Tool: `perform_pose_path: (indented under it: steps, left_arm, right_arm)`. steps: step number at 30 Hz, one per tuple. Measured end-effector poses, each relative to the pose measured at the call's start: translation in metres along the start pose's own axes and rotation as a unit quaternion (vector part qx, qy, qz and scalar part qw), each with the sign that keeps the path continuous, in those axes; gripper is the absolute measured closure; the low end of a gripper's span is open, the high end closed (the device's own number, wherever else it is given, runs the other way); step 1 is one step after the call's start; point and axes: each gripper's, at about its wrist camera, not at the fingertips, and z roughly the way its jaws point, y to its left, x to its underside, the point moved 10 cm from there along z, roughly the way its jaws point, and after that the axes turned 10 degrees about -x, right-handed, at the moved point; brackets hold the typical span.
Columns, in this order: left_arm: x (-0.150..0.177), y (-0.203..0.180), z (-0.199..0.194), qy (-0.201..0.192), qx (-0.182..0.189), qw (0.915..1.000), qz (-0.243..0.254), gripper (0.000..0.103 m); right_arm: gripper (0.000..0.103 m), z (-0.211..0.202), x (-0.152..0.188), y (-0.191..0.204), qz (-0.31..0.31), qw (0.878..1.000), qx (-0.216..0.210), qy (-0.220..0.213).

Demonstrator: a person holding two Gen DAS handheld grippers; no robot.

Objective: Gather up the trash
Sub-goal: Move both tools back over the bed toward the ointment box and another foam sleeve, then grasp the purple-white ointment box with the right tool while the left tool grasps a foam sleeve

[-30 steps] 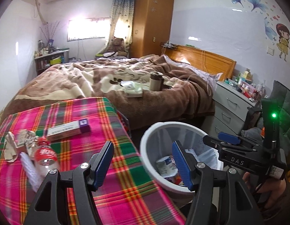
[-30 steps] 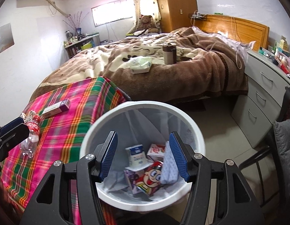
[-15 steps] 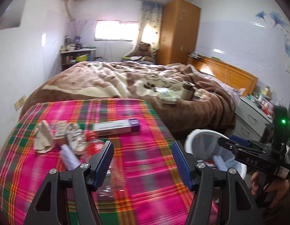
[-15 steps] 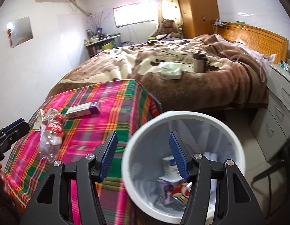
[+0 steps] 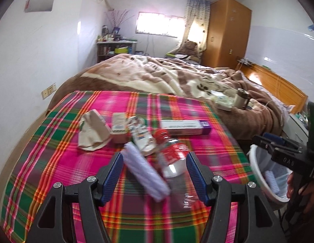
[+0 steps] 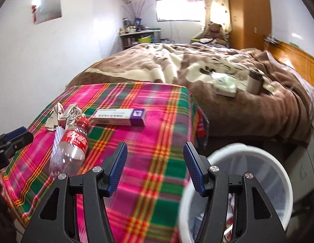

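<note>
Table: covered in a woven plaid cloth of pink, green, orange and red, edges draped.

Bottle: clear, crumpled plastic with red cap and red label, lying on its side on the cloth, cap toward the bed; seen also from the right wrist.

Sleeve: pale lilac, ribbed, long and narrow, blurred, lying just beside the bottle.

Carton: long flat white box with one purple end, lying beyond the bottle.

Wrappers: crumpled printed packets in a heap with a small tan box.

Paper: cream, creased, folded into a loose wedge at the far side of the heap.

Bin: round, white plastic rim, translucent liner, standing on the floor beside the table corner; some packets lie inside, half hidden.

Left gripper: black arms, blue ribbed pads, jaws parted about halfway and holding nothing, hanging over the bottle and sleeve.

Right gripper: same make, jaws likewise parted about halfway and empty, between table edge and bin.

Bed: brown and cream fleece blanket, rumpled; a metal cup stands on it.
</note>
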Motion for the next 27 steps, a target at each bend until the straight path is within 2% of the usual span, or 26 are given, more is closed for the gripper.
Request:
perform_pose_path:
  steps: [5,9,13,18,23,27]
  left_arm:
    - [0.009,0.022,0.022,0.027,-0.006,0.9995,-0.016,0.039]
    - [0.012,0.022,0.038,0.041,0.000,0.9989,-0.021,0.039]
    - [0.017,0.024,0.058,0.058,-0.008,0.9980,-0.022,0.039]
    - [0.023,0.026,0.080,0.084,0.000,0.9959,-0.034,0.039]
    - [0.027,0.020,0.091,0.100,0.015,0.9947,-0.023,0.039]
    - [0.030,0.018,0.101,0.114,0.010,0.9934,-0.012,0.039]
  right_arm:
    - [0.044,0.026,-0.016,0.010,-0.019,1.000,-0.019,0.002]
    - [0.044,0.043,-0.029,0.018,-0.038,0.999,-0.037,0.001]
    - [0.044,0.063,-0.036,0.023,-0.063,0.997,-0.052,0.014]
    - [0.044,0.090,-0.040,0.027,-0.086,0.993,-0.069,0.036]
    - [0.044,0.112,-0.043,0.030,-0.108,0.990,-0.079,0.054]
    - [0.044,0.125,-0.043,0.035,-0.112,0.987,-0.098,0.062]
